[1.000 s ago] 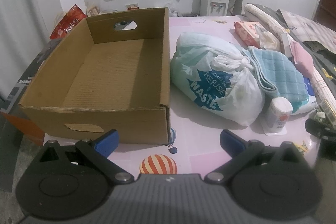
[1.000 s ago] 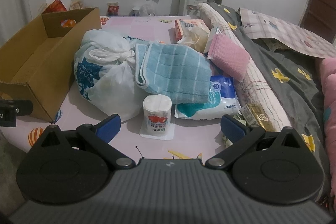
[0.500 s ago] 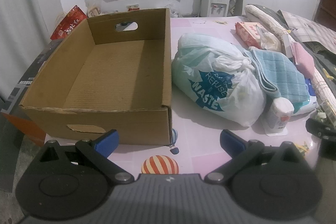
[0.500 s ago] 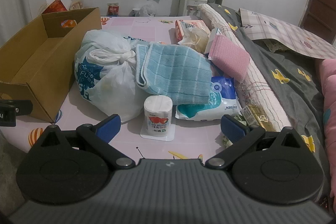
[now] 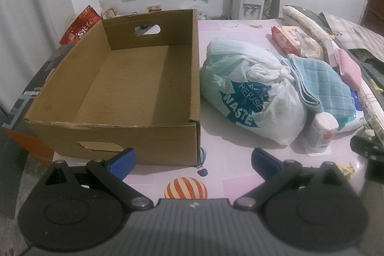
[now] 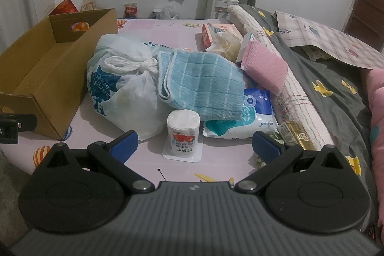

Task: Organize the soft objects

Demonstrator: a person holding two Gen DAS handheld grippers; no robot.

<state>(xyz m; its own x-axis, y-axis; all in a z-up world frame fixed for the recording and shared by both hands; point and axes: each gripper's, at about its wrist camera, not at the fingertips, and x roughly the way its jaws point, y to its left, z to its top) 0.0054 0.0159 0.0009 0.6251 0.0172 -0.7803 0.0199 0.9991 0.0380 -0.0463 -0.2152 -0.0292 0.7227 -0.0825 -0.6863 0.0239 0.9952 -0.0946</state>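
I've drifted slightly closer; my left gripper [image 5: 193, 161] and right gripper [image 6: 195, 144] gape wide, empty. One cardboard box [image 5: 124, 97], one tied bag [image 6: 120, 88], one blue towel [image 6: 201, 85], perhaps one tissue roll [image 6: 183, 133].

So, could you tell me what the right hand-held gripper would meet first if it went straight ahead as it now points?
Most likely the small wrapped tissue roll, which stands upright just ahead of the open right hand-held gripper, roughly centred between its fingers. Behind it lies the folded blue towel. Depth is hard to judge.
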